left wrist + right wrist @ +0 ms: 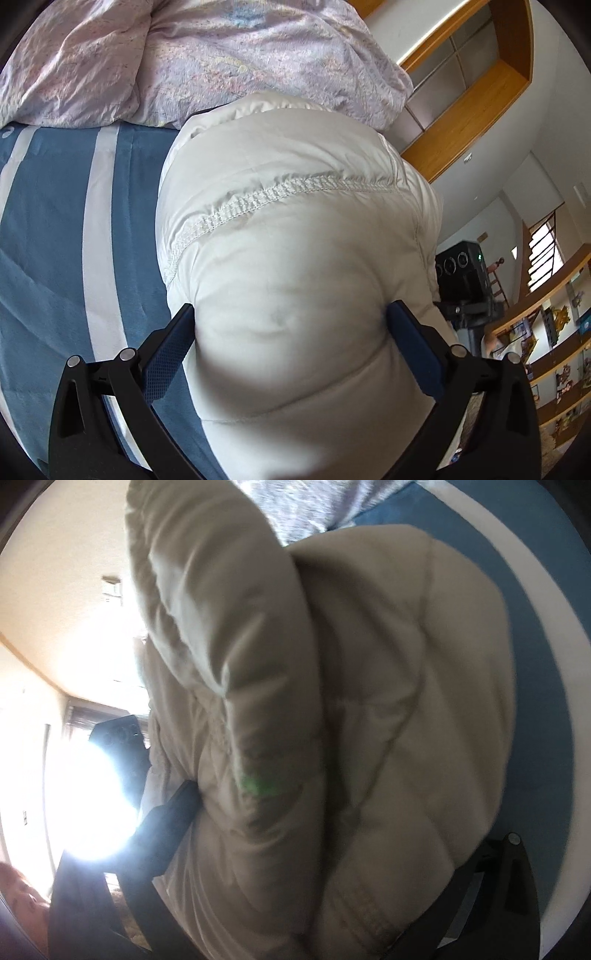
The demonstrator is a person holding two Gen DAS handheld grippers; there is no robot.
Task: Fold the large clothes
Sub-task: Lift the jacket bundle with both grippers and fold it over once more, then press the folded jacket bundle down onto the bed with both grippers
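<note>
2 tongs [290,325] [332,812] clamp 1 puffy jacket [295,229] [388,701].

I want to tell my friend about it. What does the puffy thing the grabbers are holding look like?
Find the blue blanket with white stripes. Beside it bulges a puffy cream jacket squeezed by the left gripper. Unlike the crinkly pink quilt behind, it's plain, padded, with a zigzag-stitched seam.

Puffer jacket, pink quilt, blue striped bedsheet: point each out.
puffer jacket [295,258], left wrist view, panel below the stitched seam.
pink quilt [184,62], left wrist view, crumpled middle.
blue striped bedsheet [48,229], left wrist view, blue band left of the white stripe.
</note>
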